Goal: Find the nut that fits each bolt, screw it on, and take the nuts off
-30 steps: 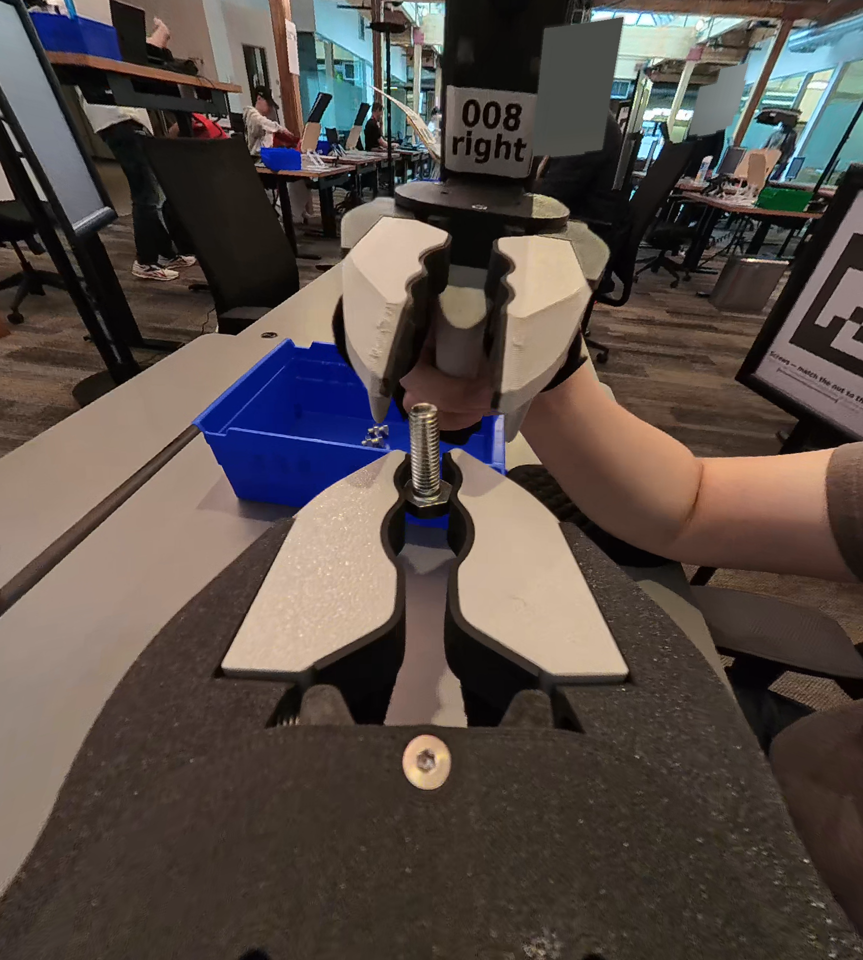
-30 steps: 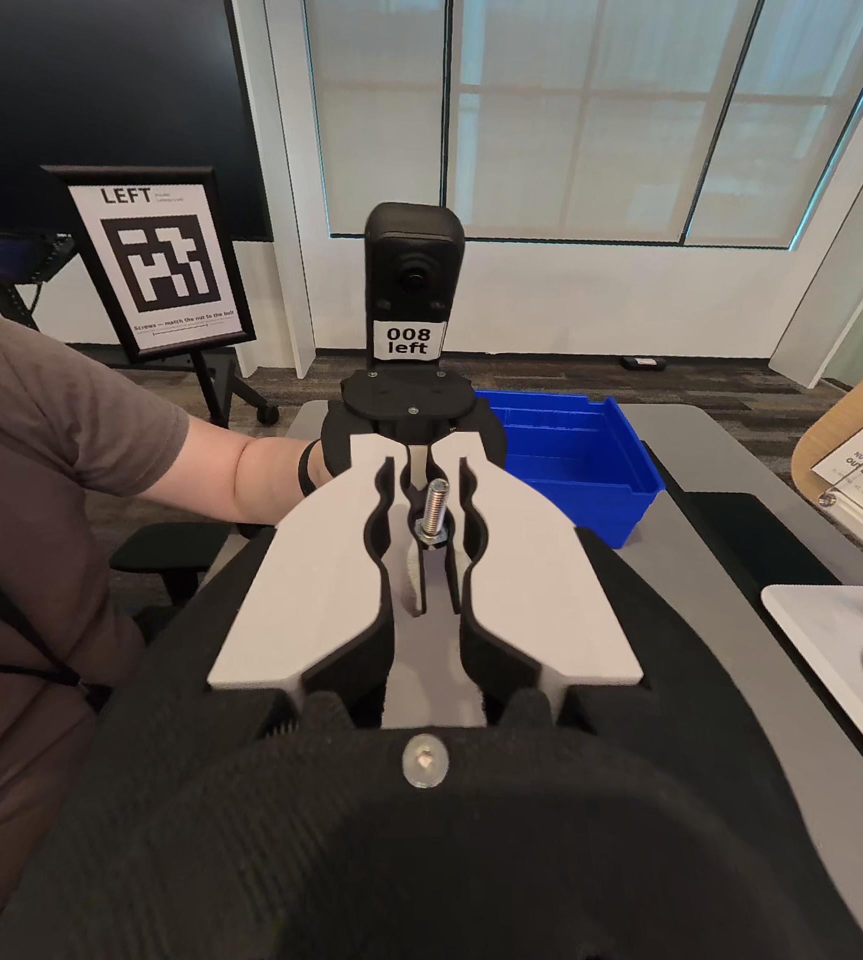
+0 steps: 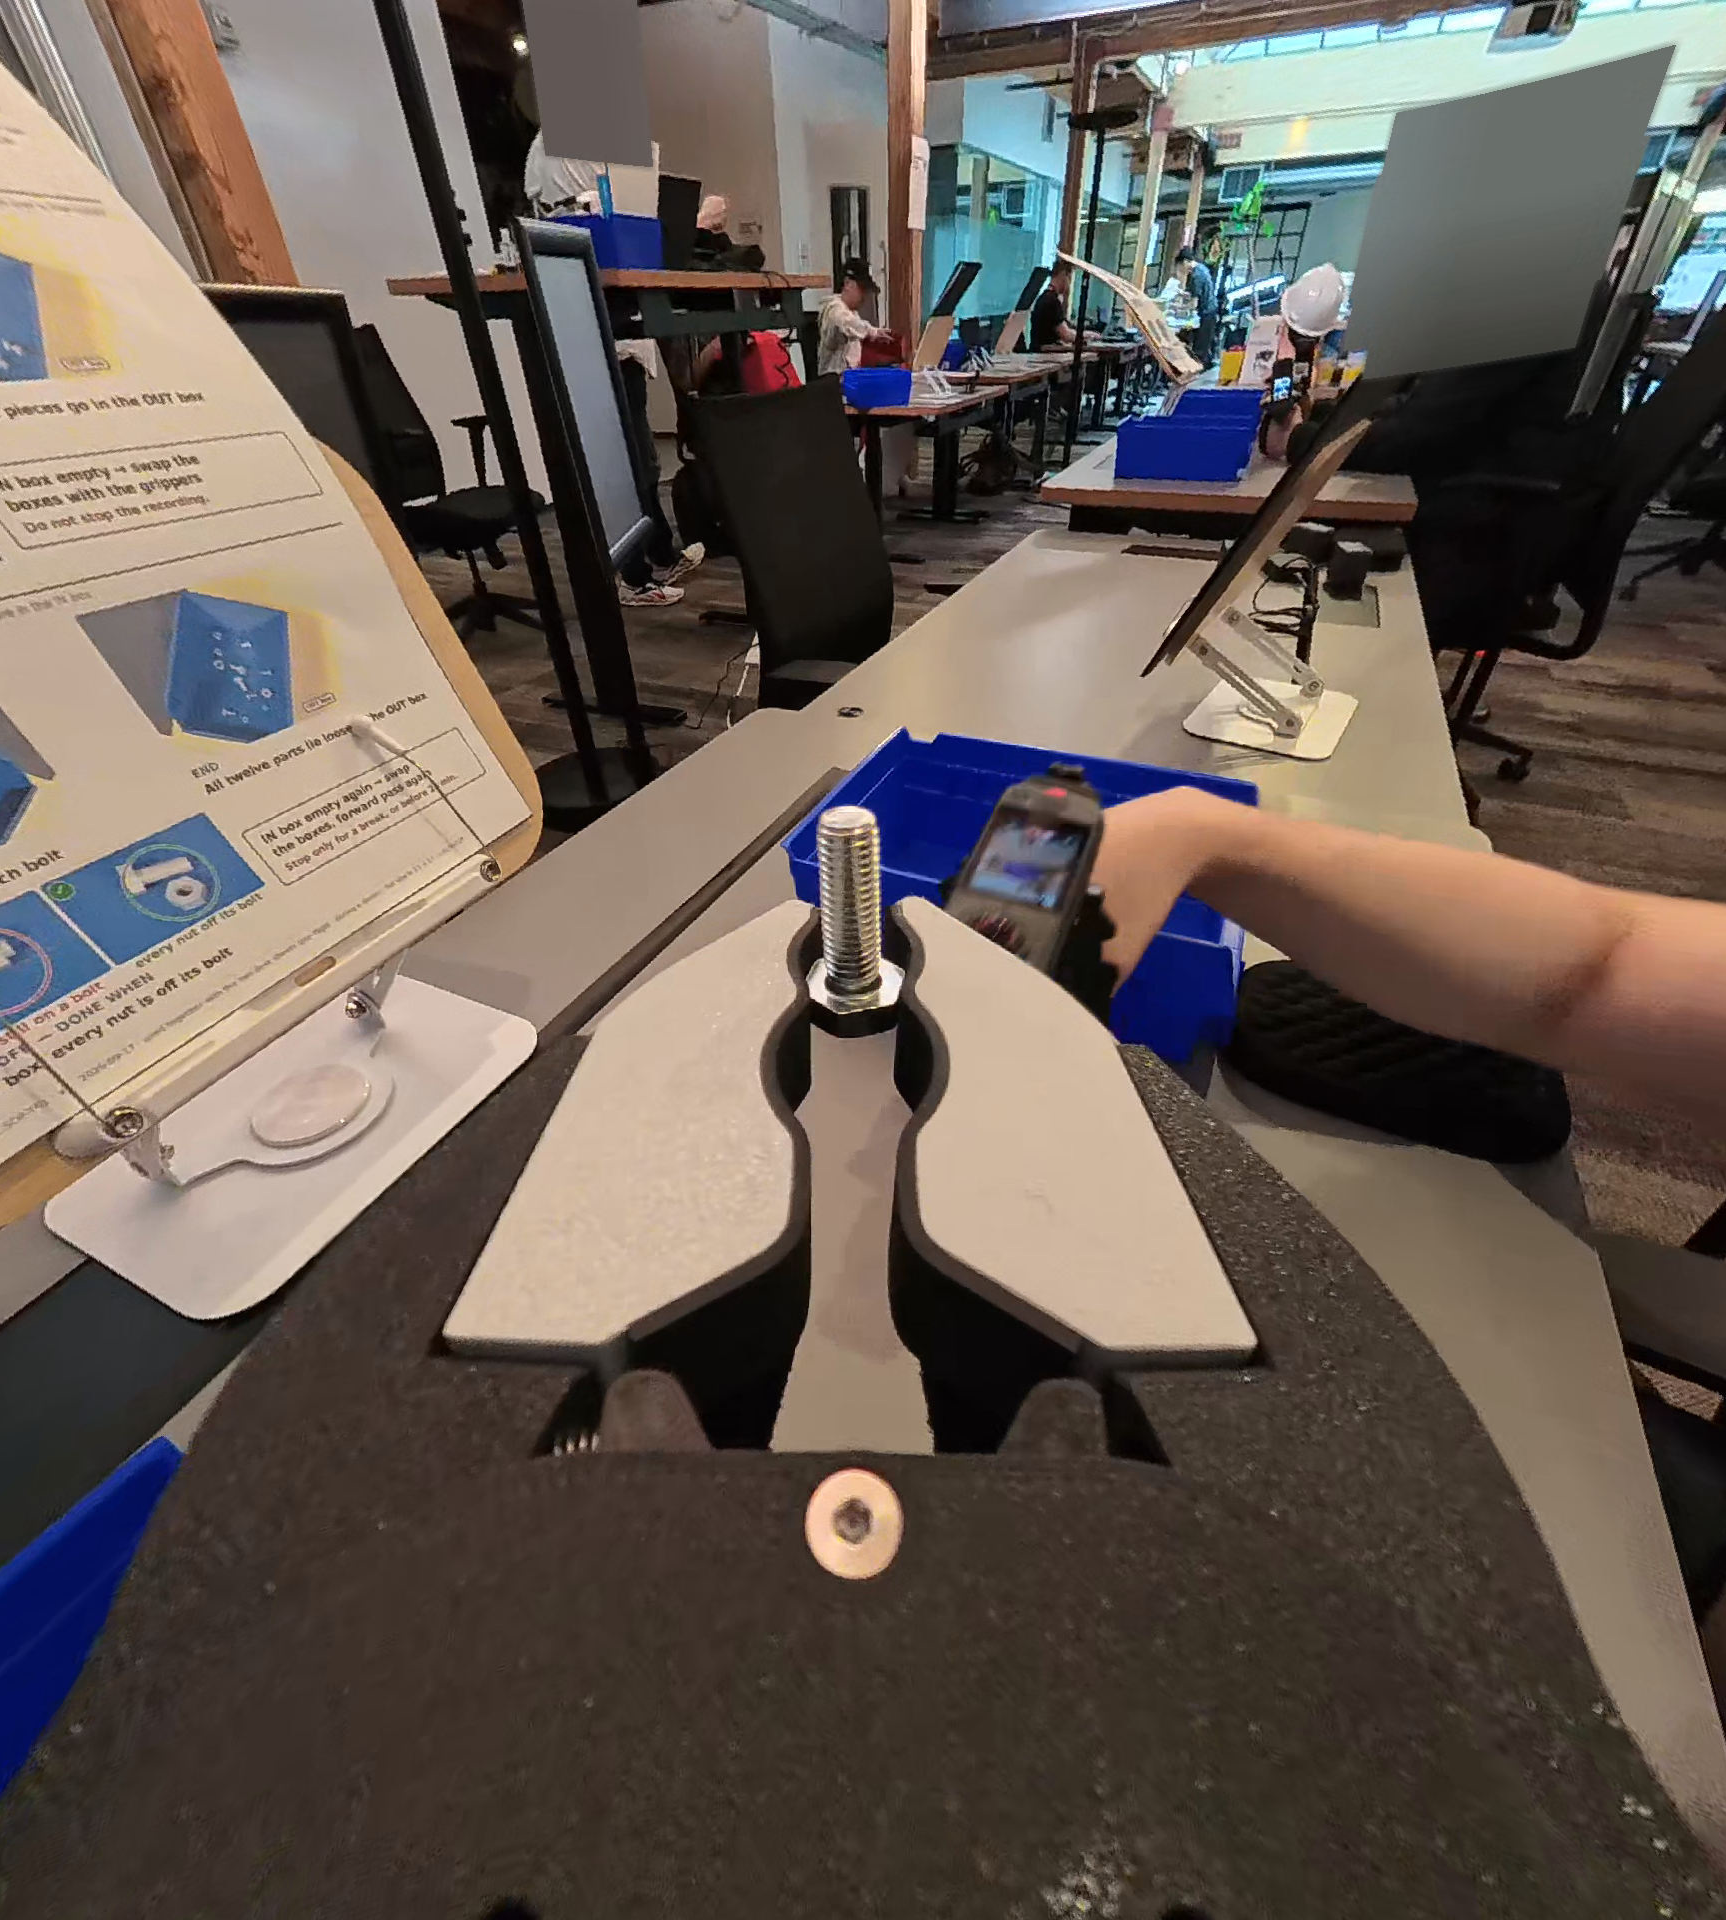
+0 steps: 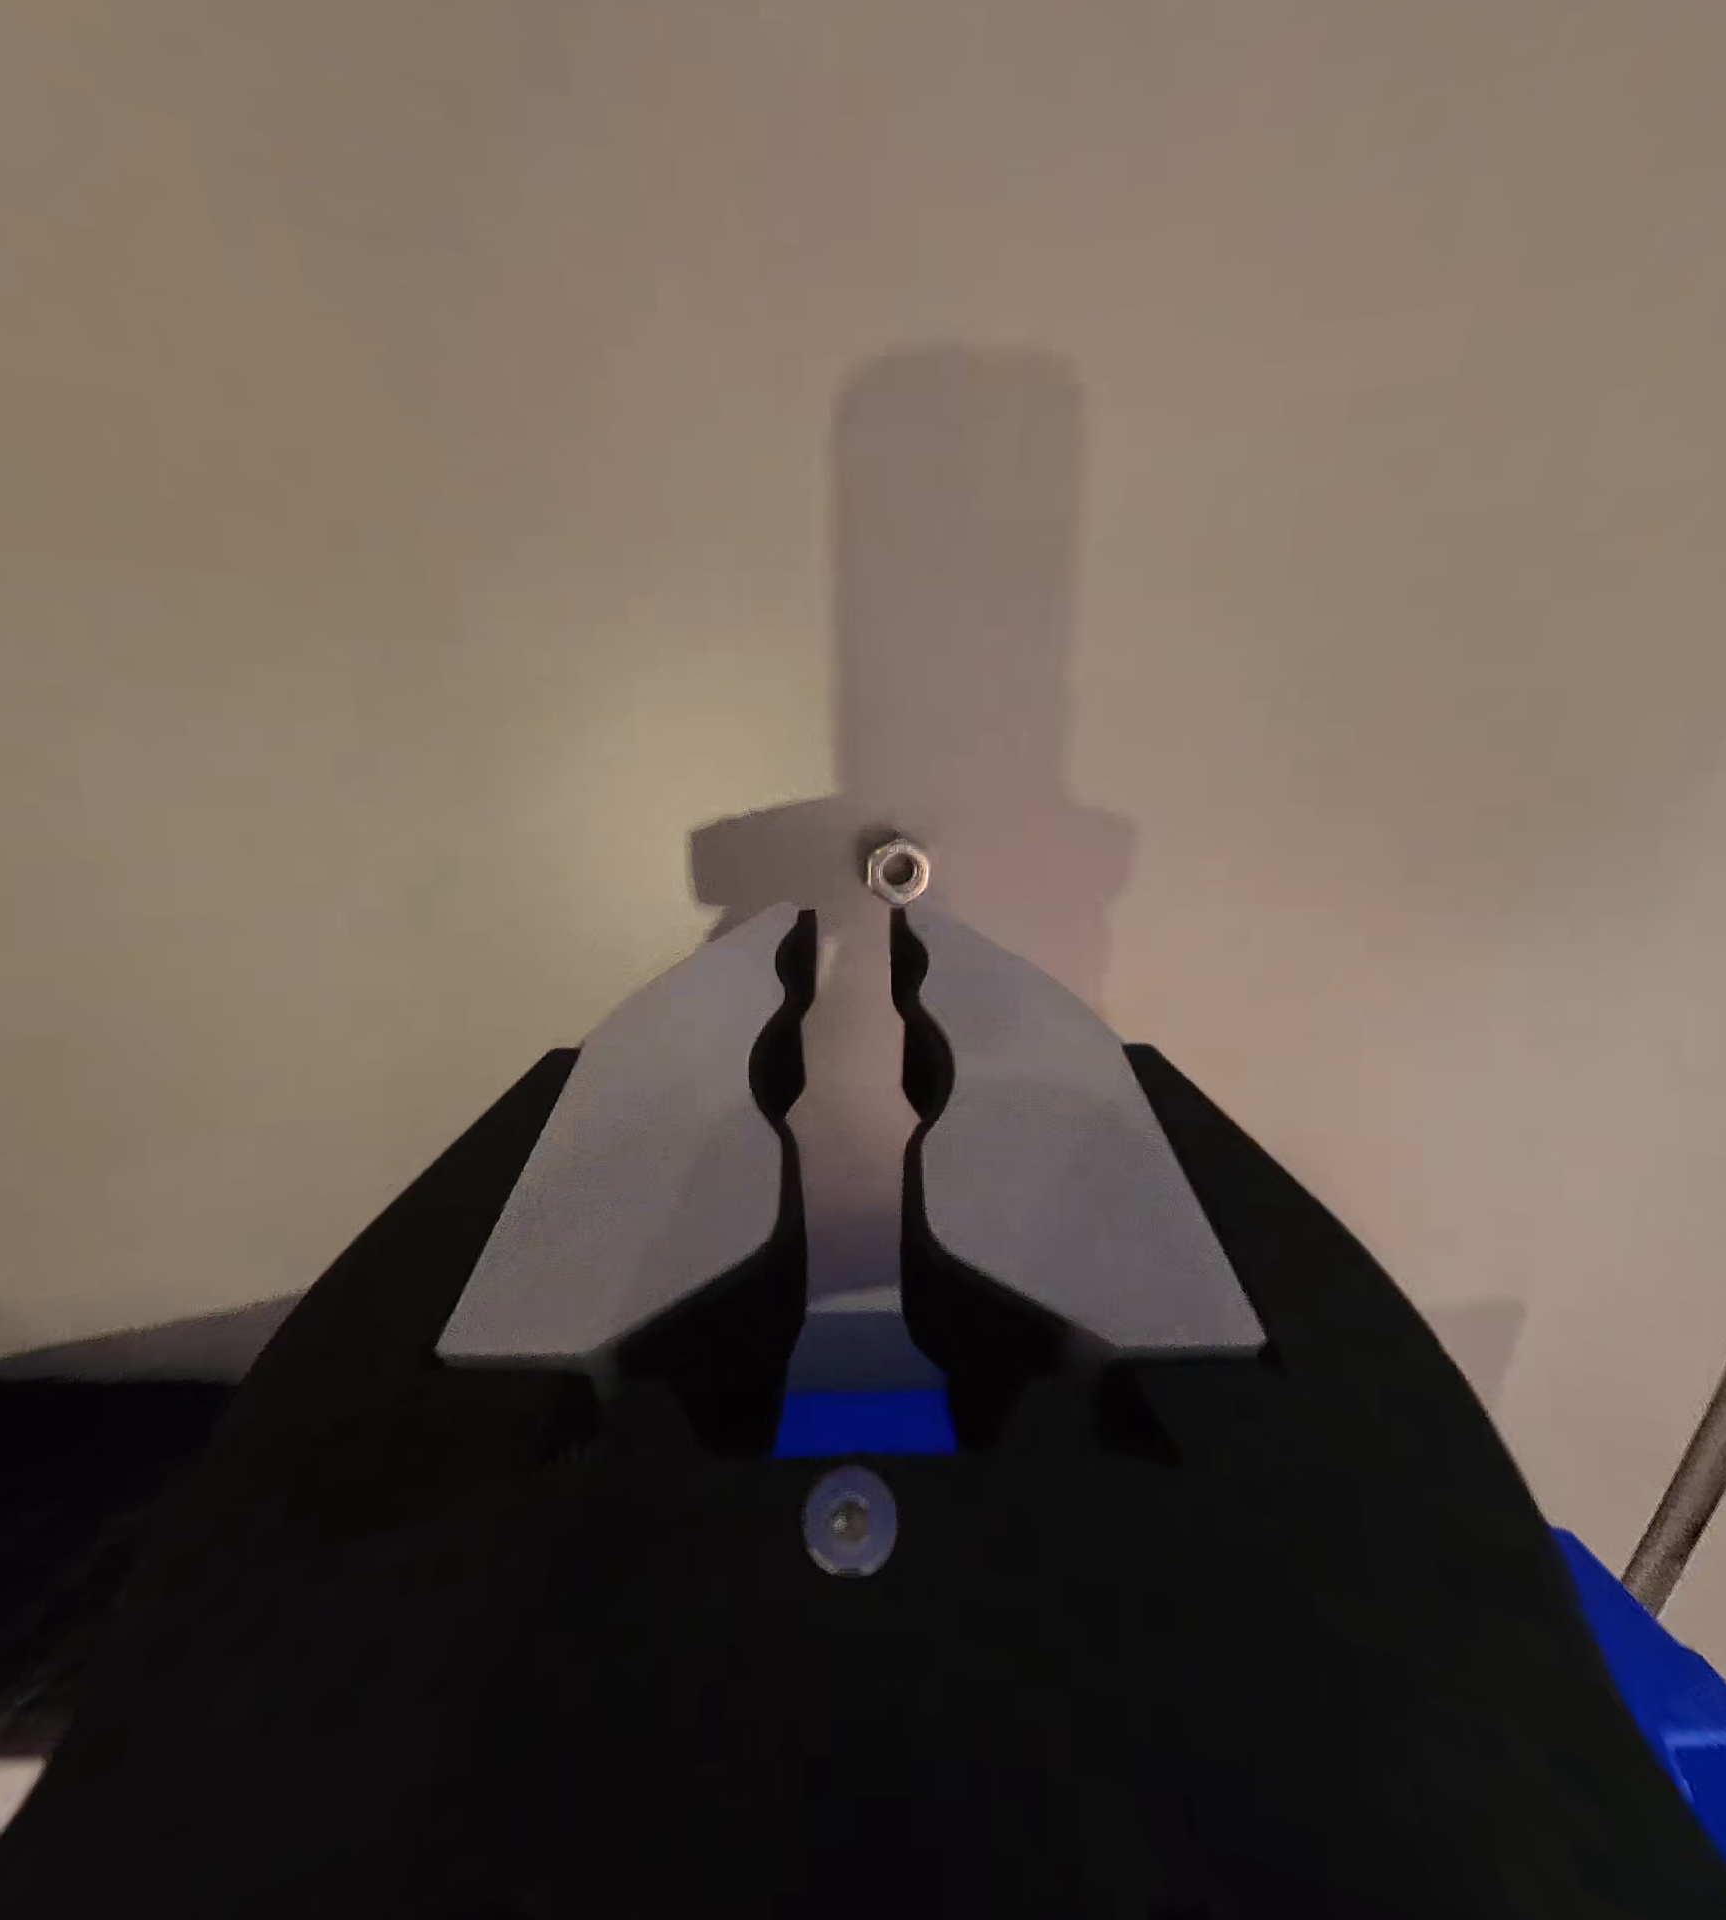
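Grey table (image 4: 423,520), lone nut (image 4: 897,869), left hand-held gripper (image 3: 851,971) clamping bolt (image 3: 846,899)

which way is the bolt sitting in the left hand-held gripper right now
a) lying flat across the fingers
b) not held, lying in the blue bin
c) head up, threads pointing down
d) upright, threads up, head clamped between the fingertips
d: in the left wrist view the bolt stands upright with its threaded end up and its hex head pinched at the tips of the left hand-held gripper.
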